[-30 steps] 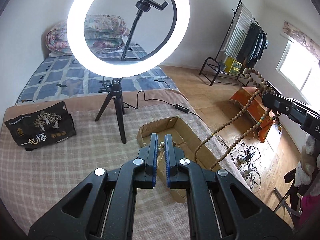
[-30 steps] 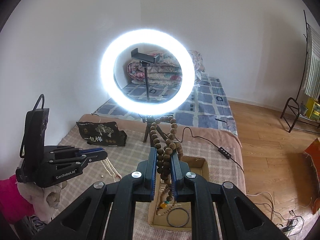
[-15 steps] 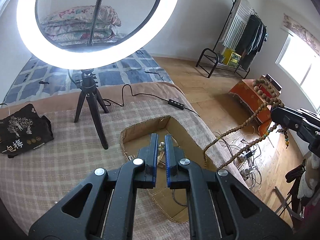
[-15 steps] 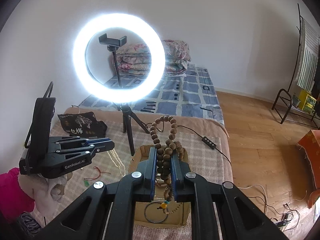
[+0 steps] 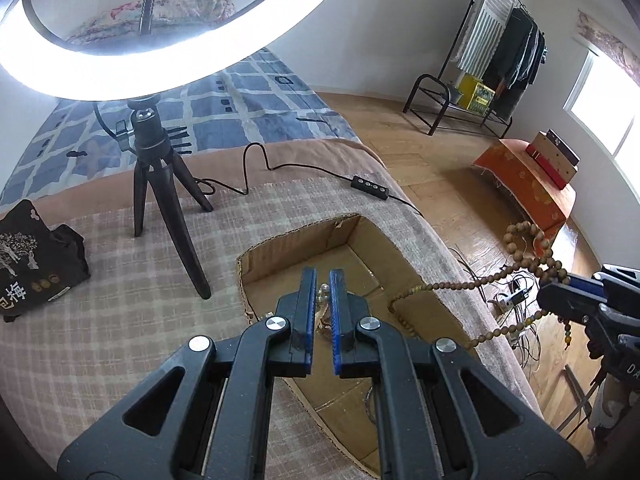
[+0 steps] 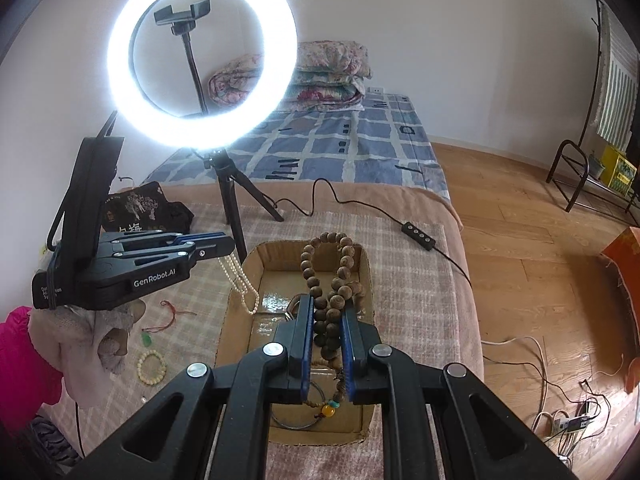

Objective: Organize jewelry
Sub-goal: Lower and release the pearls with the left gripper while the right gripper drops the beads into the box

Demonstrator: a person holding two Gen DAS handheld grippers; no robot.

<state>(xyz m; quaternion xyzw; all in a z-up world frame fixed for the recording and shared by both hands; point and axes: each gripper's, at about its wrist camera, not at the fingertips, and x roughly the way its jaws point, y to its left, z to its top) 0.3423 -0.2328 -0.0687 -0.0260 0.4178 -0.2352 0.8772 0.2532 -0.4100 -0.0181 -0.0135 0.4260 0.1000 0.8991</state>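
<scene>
**Wooden beads and pearls hang over the box**

Wooden prayer beads (image 5: 472, 286) trail from the right gripper (image 5: 560, 286) at the frame's right edge in the left wrist view, one slack strand draped across the rim of the cardboard box (image 5: 304, 240) on the blanket-covered bed (image 5: 120, 280). The left gripper (image 5: 321, 280) hovers above the box, its fingers nearly closed with a pale bead or two showing in the narrow gap.

From the right wrist view, the right gripper (image 6: 326, 312) is clamped on a bunched section of the wooden prayer beads (image 6: 328, 264), a loop standing above the fingers and an amber-beaded tail hanging below into the cardboard box (image 6: 240, 320). The left gripper (image 6: 220, 242) pinches a pearl necklace (image 6: 240, 284), which dangles over the box's left wall. A red cord (image 6: 172, 314) and a pale bead bracelet (image 6: 152, 366) lie on the bed outside.

Both strands look light, limp and prone to swing or tangle; gripping a gathered bunch seems safer than a single bead, which could slip.
</scene>
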